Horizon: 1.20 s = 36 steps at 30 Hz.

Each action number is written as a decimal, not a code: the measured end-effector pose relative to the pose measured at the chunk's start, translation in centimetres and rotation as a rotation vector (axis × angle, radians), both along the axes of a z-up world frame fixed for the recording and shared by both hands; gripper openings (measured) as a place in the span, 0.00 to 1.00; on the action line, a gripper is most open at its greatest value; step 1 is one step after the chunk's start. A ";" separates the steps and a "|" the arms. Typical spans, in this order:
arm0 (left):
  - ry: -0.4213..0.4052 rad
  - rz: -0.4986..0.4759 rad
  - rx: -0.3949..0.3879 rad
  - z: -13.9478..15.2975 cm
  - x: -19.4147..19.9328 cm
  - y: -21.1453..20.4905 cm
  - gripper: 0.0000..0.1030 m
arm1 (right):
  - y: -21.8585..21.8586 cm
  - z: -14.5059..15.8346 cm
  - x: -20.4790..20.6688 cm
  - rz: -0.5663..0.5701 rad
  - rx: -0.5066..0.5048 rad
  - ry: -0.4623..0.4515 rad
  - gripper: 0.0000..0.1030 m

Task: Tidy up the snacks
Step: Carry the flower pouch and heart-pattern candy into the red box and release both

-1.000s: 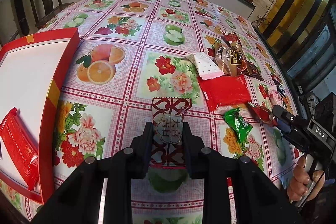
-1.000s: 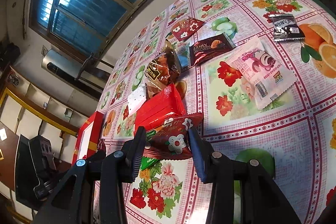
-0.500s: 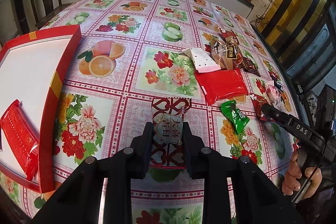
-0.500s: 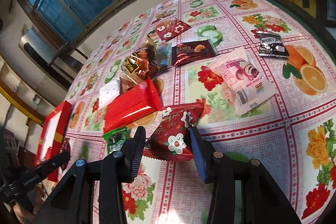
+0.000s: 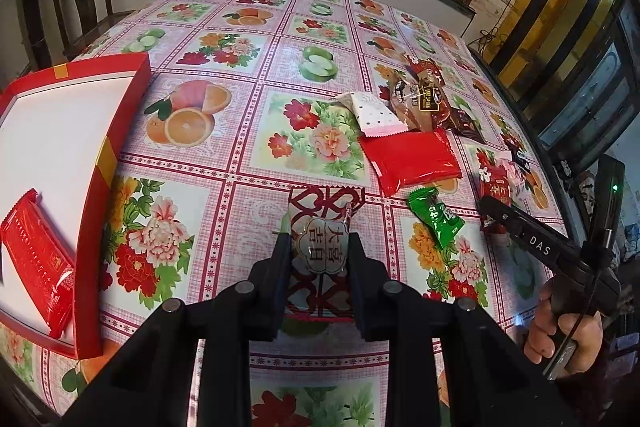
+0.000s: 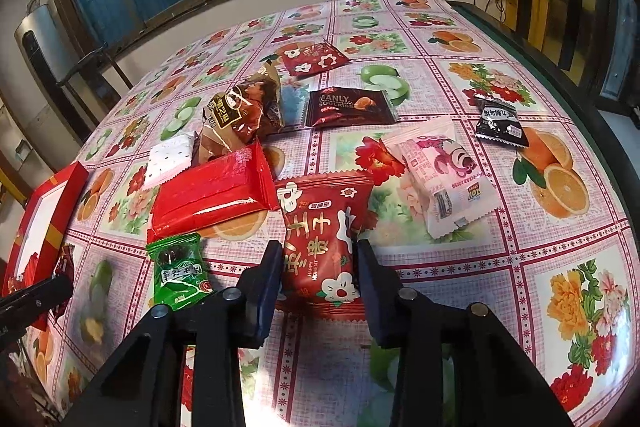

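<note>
Your left gripper (image 5: 319, 255) is clamped on a glossy red-and-white candy packet (image 5: 322, 251) with crimped ends, held above the flowered oilcloth table (image 5: 248, 155); its long axis runs straight away from you. Your right gripper (image 6: 316, 269) has just been closing around a shiny red snack pouch (image 6: 320, 239) with white flowers, which lies between the fingers on the table, top edge pointing away; whether the pads press it you cannot tell. Both grippers tilt steeply down. Beside the pouch lie a green sweet (image 6: 178, 269), a flat red pack (image 6: 212, 195) and a pink packet (image 6: 444, 183). The red box (image 5: 100, 163) sits to the left.
</note>
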<state>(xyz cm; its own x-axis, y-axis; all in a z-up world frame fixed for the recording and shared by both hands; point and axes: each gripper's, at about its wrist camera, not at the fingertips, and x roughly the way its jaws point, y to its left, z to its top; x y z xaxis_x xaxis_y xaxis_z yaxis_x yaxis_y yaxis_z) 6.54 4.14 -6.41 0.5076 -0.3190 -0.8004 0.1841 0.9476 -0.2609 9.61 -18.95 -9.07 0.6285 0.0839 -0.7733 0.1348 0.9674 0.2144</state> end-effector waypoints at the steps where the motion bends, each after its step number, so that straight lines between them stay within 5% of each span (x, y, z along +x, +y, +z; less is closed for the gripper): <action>1: -0.003 0.004 0.000 0.1 0.0 0.2 0.25 | -0.1 0.0 0.0 0.000 0.006 0.000 0.36; 4: -0.013 0.015 -0.010 0.7 -0.1 1.2 0.25 | -0.8 0.1 -0.4 -0.012 0.076 -0.003 0.34; 11: -0.060 0.061 -0.034 2.7 -0.6 4.8 0.25 | -3.2 -0.4 -1.1 0.020 0.536 -0.033 0.34; 14: -0.080 0.097 -0.034 3.3 -0.8 7.2 0.25 | -1.1 0.5 -0.9 0.084 0.630 -0.068 0.35; 28: -0.034 0.310 -0.019 1.0 -2.3 20.1 0.25 | 24.0 3.8 3.1 0.487 0.597 -0.024 0.35; 36: -0.010 0.447 0.038 0.3 -2.8 24.6 0.28 | 33.8 3.6 3.0 0.581 0.446 0.001 0.37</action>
<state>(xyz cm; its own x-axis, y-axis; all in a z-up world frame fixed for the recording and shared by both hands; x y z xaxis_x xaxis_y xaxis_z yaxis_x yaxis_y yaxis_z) 3.76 28.72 -6.12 0.5965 -0.0366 -0.8018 -0.2438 0.9435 -0.2244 12.57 14.85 -5.47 0.3865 0.7102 -0.5884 -0.3733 0.7038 0.6044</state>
